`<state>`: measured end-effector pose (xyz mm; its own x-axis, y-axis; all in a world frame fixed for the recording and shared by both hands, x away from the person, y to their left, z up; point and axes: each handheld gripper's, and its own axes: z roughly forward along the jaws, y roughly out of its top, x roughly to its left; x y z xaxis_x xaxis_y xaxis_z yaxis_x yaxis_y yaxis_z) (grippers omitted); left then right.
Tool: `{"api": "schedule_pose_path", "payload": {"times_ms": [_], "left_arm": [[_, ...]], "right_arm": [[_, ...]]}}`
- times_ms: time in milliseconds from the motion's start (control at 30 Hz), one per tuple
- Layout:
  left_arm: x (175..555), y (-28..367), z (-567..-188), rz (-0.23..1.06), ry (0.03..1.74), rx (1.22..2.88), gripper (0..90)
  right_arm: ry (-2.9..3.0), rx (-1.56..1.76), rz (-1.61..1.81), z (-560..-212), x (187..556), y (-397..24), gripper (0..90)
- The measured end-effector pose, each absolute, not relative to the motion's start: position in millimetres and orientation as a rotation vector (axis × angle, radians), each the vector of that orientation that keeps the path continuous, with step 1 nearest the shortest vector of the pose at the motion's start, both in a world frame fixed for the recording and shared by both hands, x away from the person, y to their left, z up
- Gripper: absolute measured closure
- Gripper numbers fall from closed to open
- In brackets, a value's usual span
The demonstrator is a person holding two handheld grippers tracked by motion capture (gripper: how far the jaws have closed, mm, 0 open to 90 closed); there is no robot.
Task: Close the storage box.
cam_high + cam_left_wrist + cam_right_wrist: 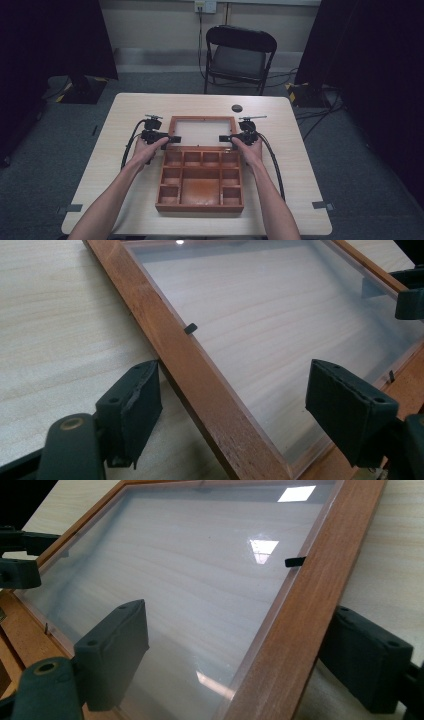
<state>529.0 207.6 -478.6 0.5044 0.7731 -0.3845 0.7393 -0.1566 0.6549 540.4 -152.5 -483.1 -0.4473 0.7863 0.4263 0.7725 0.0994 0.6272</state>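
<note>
**Both claws straddling the lid rails of an open wooden box**

- Wooden compartment box (200,182) sits mid-table (120,115), near the person's edge. Its glazed lid (202,131) is folded open away from the person, lying flat or nearly so beyond the hinge line; clear pane shows the table grain through it.
- Left claw (232,410): jaws apart, one outside the lid's left rail (200,375), the other over the pane. Not clamped. In the high view it sits at the lid's left edge (167,139).
- Right claw (250,652): jaws apart, straddling the right rail (300,610) in mirror fashion; high view puts it at the lid's right edge (227,138).
- Judgement: the step looks like taking hold of both rails, probably to swing the lid. To do it well, close both claws on wood only, keeping the inner pads off the pane, at matching spots along each rail, then move the two hands together so the frame doesn't rack on its hinges.
- Orientation: the box's long axis runs away from the person, compartments up; the lid's wider side lies across the table, parallel to the hinge.
- Folding chair (240,55) stands beyond the table.
</note>
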Motion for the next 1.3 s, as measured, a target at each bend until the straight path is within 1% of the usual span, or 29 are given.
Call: {"api": "schedule_pose_path", "payload": {"times_ms": [133, 300, 400, 433, 467, 567, 667, 733, 767, 867, 967, 1033, 1133, 1233, 1300], "left_arm": [[528.9, 207.1, -477.8, 0.054, 1.25, 1.913, 22.0], [529.3, 207.6, -478.4, 0.042, 1.249, 1.899, 21.2], [530.6, 208.7, -478.7, 0.017, 1.25, 1.889, 21.3], [531.1, 208.6, -478.6, 0.005, 1.246, 1.887, 22.2], [531.2, 207.9, -478.0, 0.005, 1.242, 1.887, 22.2], [529.7, 203.5, -473.4, 0.056, 1.232, 1.903, 21.5], [527.4, 200.6, -468.8, 0.101, 1.216, 1.921, 20.4], [525.9, 200.9, -466.2, 0.12, 1.197, 1.925, 21.8], [525.6, 201.3, -465.4, 0.118, 1.189, 1.925, 23.4], [525.1, 200.1, -463.3, 0.124, 1.179, 1.921, 23.6], [525.4, 196.6, -460.9, 0.122, 1.175, 1.918, 22.2], [525.6, 195.1, -458.4, 0.14, 1.166, 1.932, 21.9], [524.2, 195.2, -455.2, 0.147, 1.162, 1.912, 21.9], [523.1, 199.6, -452.0, 0.128, 1.149, 1.878, 23.8], [521.3, 202.4, -447.6, 0.132, 1.132, 1.861, 27.3]], "right_arm": [[2.307, 1.636, 1.314, -482.8, 538.7, -152.7, 14.8], [2.295, 1.622, 1.329, -480.7, 537.0, -157.6, 20.1], [2.289, 1.61, 1.328, -479.2, 536.9, -157.4, 20.5], [2.281, 1.592, 1.332, -477.5, 536.7, -157.7, 22.5], [2.281, 1.592, 1.332, -477.5, 536.7, -157.7, 22.5], [2.264, 1.579, 1.342, -474.4, 536.3, -159.0, 25.2], [2.244, 1.565, 1.363, -470.2, 535.2, -159.6, 25.2], [2.228, 1.558, 1.38, -466.0, 533.4, -159.6, 25.4], [2.225, 1.546, 1.369, -462.8, 532.6, -159.1, 26.2], [2.235, 1.534, 1.353, -458.6, 532.9, -158.5, 26.4], [2.221, 1.526, 1.391, -451.1, 531.9, -162.2, 30.4], [2.219, 1.517, 1.399, -448.6, 530.7, -163.3, 30.7], [2.214, 1.505, 1.403, -446.0, 529.0, -163.0, 30.5], [2.206, 1.489, 1.413, -441.8, 526.3, -163.3, 30.4], [2.206, 1.464, 1.426, -436.7, 523.5, -164.2, 30.4]]}}
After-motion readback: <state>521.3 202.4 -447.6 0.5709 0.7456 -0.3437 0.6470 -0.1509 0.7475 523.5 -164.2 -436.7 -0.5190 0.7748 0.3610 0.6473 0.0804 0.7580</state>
